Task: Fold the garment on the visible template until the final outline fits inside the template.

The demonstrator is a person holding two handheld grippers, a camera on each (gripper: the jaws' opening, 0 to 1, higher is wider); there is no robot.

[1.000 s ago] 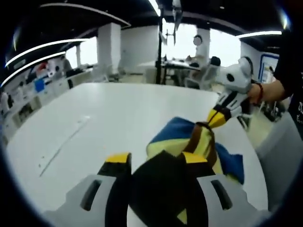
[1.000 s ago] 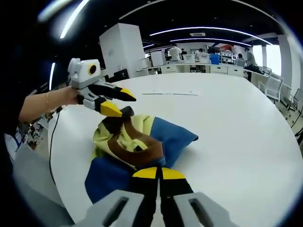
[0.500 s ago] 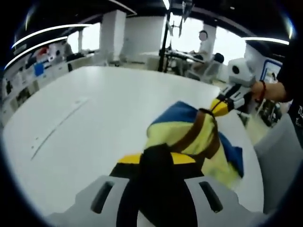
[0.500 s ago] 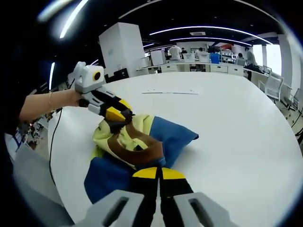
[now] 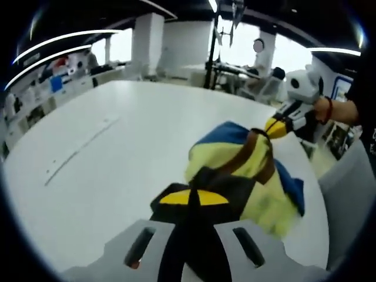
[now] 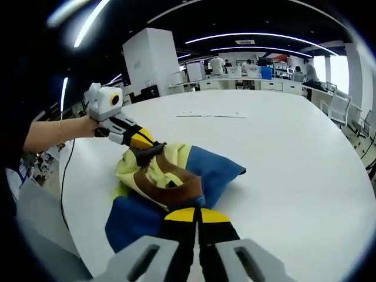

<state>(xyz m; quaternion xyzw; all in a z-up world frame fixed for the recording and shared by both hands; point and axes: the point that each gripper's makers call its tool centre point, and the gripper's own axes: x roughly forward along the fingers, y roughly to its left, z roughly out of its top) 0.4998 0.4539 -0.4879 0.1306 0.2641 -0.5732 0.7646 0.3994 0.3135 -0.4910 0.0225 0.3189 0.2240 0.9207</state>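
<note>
On the white table (image 6: 294,153) lies the garment (image 6: 170,176), a bunched heap of yellow, blue and brown cloth, near the table's edge. In the right gripper view, a hand (image 6: 79,126) at the left holds the left tongs (image 6: 147,145), whose yellow-tipped jaws are pinched together on a dark fold at the heap's top. In the left gripper view the same jaws sit closed with dark cloth between them (image 5: 194,197). The right tongs (image 6: 197,214) are clamped tight on the garment's near edge; in the left gripper view they grip the brown band at the far right (image 5: 271,128).
</note>
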